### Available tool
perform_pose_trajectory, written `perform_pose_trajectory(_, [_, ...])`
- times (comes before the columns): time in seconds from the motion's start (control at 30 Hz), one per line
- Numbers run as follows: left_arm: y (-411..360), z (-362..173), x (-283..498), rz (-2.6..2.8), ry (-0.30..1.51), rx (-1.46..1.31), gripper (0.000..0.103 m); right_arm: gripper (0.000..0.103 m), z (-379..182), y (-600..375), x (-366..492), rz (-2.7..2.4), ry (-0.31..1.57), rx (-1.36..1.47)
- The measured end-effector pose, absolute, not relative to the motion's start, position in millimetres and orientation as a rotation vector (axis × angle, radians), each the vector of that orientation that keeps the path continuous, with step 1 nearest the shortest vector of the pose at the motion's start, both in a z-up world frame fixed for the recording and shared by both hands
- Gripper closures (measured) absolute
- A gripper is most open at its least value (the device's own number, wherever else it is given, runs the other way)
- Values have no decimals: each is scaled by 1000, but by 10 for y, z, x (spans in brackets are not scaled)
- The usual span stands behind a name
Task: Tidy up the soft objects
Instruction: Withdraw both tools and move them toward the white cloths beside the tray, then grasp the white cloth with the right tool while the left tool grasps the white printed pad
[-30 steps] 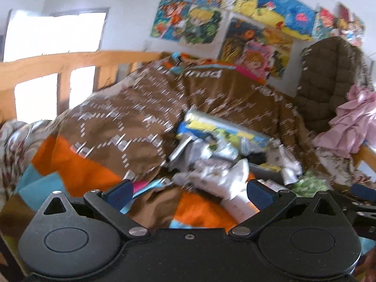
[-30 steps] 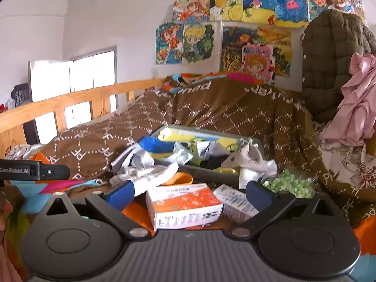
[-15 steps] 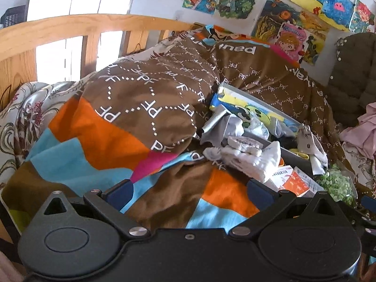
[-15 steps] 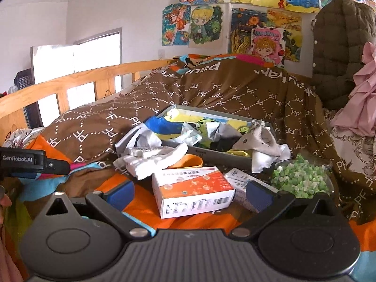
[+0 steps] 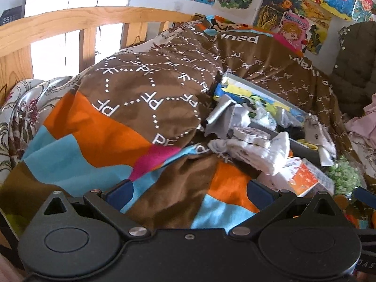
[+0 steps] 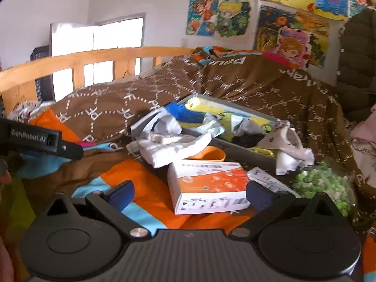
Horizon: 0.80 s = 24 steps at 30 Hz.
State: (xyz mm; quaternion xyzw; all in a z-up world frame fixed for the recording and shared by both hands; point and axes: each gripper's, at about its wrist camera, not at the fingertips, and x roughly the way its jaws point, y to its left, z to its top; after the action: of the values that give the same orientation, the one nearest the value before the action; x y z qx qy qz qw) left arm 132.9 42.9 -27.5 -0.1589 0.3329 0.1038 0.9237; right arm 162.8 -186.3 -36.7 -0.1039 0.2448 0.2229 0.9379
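Both claws are spread wide with nothing between their blue pads. The left claw [image 5: 190, 191] hangs over the brown, orange and blue quilt [image 5: 145, 108], which covers the bed and fills the middle of the left wrist view. The right claw [image 6: 189, 193] sits at the lower centre of its own view, with one orange-and-white carton [image 6: 206, 185] lying on the quilt between its fingers, not gripped.

Just above that carton, at mid-frame, lies one crumpled white cloth [image 6: 171, 146], partly resting against one orange cup [image 6: 208, 154] and touching the near rim of one grey tray [image 6: 237, 146]. The tray holds a jumble of coloured fabric pieces too tangled to count. One grey-and-white sock-like piece [image 6: 289, 144] drapes over the tray's right end. To the lower right of it sits one heap of green pellets [image 6: 322, 188], and one flat white packet [image 6: 268, 178] lies between the carton and the pellets.

One wooden bed rail [image 6: 98, 58] crosses the upper left. Several cartoon posters [image 6: 291, 33] hang at the upper right; their edges overlap, so the number is unclear.
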Motion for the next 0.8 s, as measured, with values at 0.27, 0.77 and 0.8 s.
perform_pose_trajectory(0.27, [487,-304,1438,220,691,-322,1,0,-476,-1790,1792,496,504,-222])
perform_pose_trajectory(0.77, [521,-319,1765,126,600,-355,1,0,-635,-1569,2102,524,492,-277])
perform_pose_trajectory(0.8, [521,-303,1781,108,579,-368,1,0,-646,-1551,2106,524,491,-284])
